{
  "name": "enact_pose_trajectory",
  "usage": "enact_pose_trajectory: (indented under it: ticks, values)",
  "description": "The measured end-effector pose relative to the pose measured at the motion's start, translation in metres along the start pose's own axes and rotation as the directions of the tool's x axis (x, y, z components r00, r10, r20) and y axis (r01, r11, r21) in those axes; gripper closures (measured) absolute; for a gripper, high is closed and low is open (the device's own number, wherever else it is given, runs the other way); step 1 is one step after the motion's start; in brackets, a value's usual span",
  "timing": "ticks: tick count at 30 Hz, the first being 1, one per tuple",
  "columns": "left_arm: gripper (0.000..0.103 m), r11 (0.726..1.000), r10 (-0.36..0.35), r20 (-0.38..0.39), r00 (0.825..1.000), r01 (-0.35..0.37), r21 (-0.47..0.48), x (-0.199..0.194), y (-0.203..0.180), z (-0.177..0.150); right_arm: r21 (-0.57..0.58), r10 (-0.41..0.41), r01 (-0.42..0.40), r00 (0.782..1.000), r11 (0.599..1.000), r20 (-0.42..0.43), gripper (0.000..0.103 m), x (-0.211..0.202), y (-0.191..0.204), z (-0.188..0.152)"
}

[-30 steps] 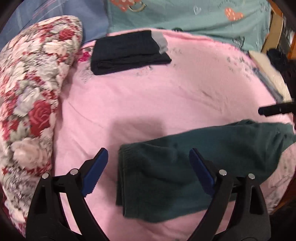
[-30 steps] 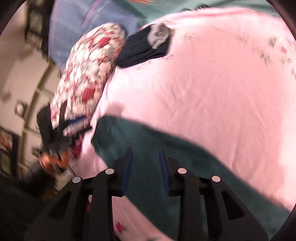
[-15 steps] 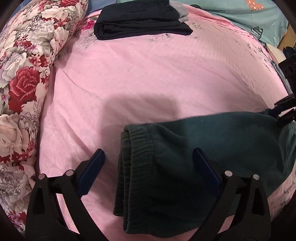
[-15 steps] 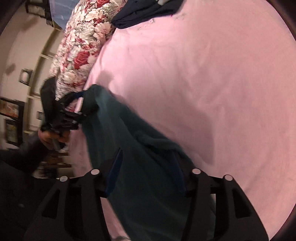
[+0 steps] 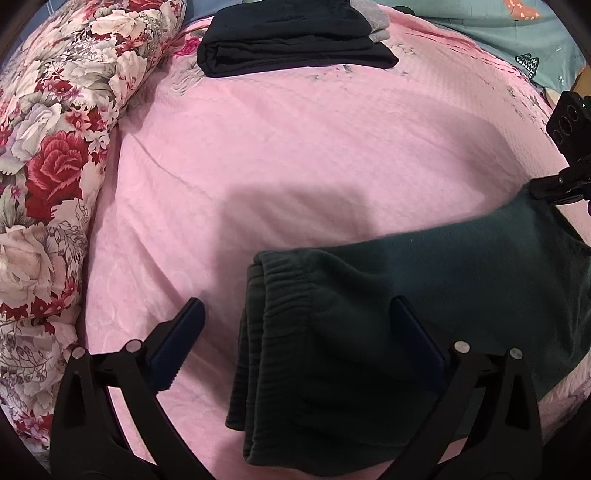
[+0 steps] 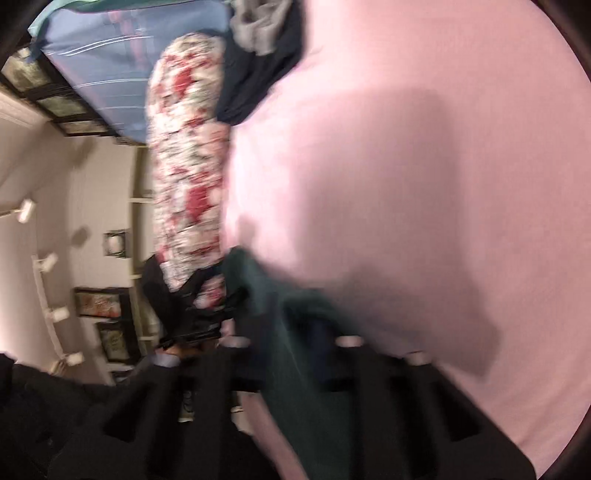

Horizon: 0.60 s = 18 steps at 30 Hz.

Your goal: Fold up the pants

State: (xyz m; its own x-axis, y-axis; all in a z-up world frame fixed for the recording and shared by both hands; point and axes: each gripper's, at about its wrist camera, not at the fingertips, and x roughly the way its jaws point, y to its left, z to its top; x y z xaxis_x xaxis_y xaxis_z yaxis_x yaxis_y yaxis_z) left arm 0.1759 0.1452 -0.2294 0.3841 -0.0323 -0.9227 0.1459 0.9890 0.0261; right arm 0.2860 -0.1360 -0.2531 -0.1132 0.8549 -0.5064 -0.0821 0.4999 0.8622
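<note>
Dark green pants point(image 5: 369, 317) lie folded on the pink bedspread point(image 5: 295, 147), elastic waistband toward the left. My left gripper point(image 5: 295, 332) is open and straddles the waistband end just above it. My right gripper shows at the right edge of the left wrist view point(image 5: 550, 190), pinching the far leg end and lifting it. In the blurred right wrist view the green cloth point(image 6: 295, 350) runs between the right gripper's fingers point(image 6: 295, 354), and my left gripper point(image 6: 199, 317) shows at the other end.
A floral pillow point(image 5: 55, 166) lies along the left edge of the bed. A folded black garment point(image 5: 291, 33) with a grey piece point(image 5: 373, 18) sits at the far side. A teal patterned blanket point(image 5: 517, 33) lies at the back right.
My left gripper has moved closer over the waistband. My right gripper has closed on the leg end and swung it up; its view is now rotated and blurred.
</note>
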Motion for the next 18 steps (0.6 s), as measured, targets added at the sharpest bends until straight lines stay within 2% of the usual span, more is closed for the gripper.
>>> enact_pose_trajectory:
  ticks: [4,7,9,12,14,15,16,17,18]
  values:
    - [0.002,1.0,0.012,0.005,1.0,-0.012,-0.001,0.0,0.0,0.002,-0.075,-0.099,0.099,0.995,0.992,0.006,0.095,0.003,0.016,0.003]
    - [0.002,1.0,0.013,0.019,1.0,-0.013,0.01,0.002,0.0,0.003,-0.148,-0.185,0.193,0.981,0.97,0.065,0.096,-0.003,0.025,0.009]
    - [0.002,0.999,0.038,0.02,0.999,-0.038,0.012,0.003,0.0,0.006,-0.157,-0.241,0.247,0.969,0.956,0.053,0.096,0.006,0.018,0.012]
    - [0.002,0.997,0.077,0.038,0.996,-0.078,0.027,0.0,0.001,0.01,-0.195,-0.253,0.261,0.965,0.945,0.065,0.097,0.004,0.014,0.017]
    - [0.002,0.996,0.08,0.04,0.996,-0.082,0.042,0.003,0.001,0.01,-0.183,-0.23,0.231,0.973,0.956,0.031,0.097,0.004,0.007,0.022]
    - [0.002,0.996,0.078,0.045,0.996,-0.08,0.048,0.002,0.001,0.01,-0.156,-0.201,0.196,0.979,0.968,-0.021,0.096,0.003,-0.001,0.025]
    - [0.002,0.995,0.08,0.047,0.996,-0.082,0.061,0.002,0.001,0.011,-0.122,-0.191,0.181,0.979,0.976,-0.069,0.088,-0.001,-0.004,0.028]
    - [0.002,0.993,0.087,0.051,0.995,-0.09,0.072,0.001,0.001,0.011,-0.101,-0.209,0.199,0.973,0.975,-0.097,0.083,-0.012,-0.005,0.028]
    - [0.002,0.991,0.097,0.054,0.994,-0.102,0.087,0.0,0.0,0.011,-0.111,-0.266,0.256,0.96,0.96,-0.088,0.078,-0.032,0.0,0.027]
